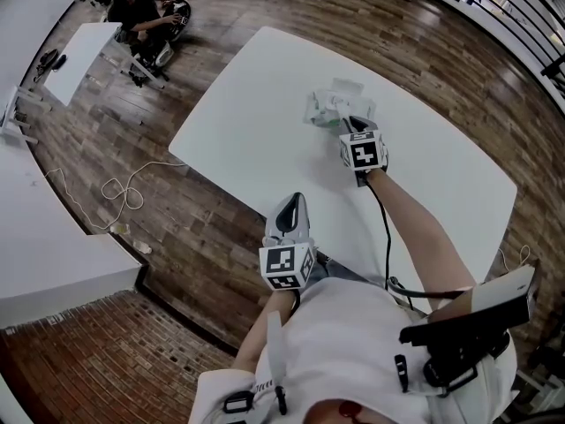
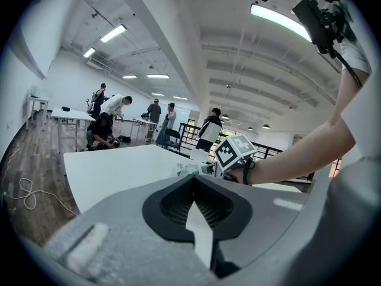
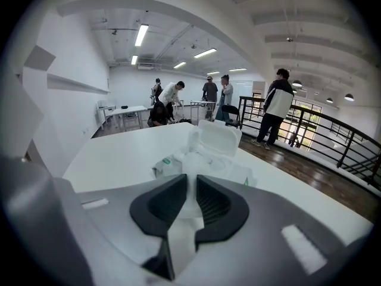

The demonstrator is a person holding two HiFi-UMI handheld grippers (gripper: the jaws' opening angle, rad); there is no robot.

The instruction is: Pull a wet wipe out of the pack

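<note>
Head view shows a white table (image 1: 247,140) with the wet wipe pack (image 1: 328,109) lying on its far part. The right gripper (image 1: 353,129) is right at the pack. Its jaws are nearly together and pinch a bit of white wet wipe (image 3: 191,159) that sticks up from the hole in the top. The left gripper (image 1: 291,201) hangs by the near edge of the table, well apart from the pack. Its jaws are pressed together with nothing in them.

Things could go wrong from here. Nothing holds the pack down, and it looks light. If the pull goes straight up, I think the whole pack may lift with the wipe. The wipe is thin and wet, so a hard tug could rip it. The pinch looks like it has only a small bit, so the wipe could slip out. More wipes may also come out in one long chain.

The pack is soft, shiny and crinkly, like a little plastic pillow. Its lid (image 3: 217,139) is hard white plastic with round corners, and it stands open. The wipe looks soft and floppy, bunched into a little tuft. The table is smooth and flat. The jaw pads are dark with little ridges.
</note>
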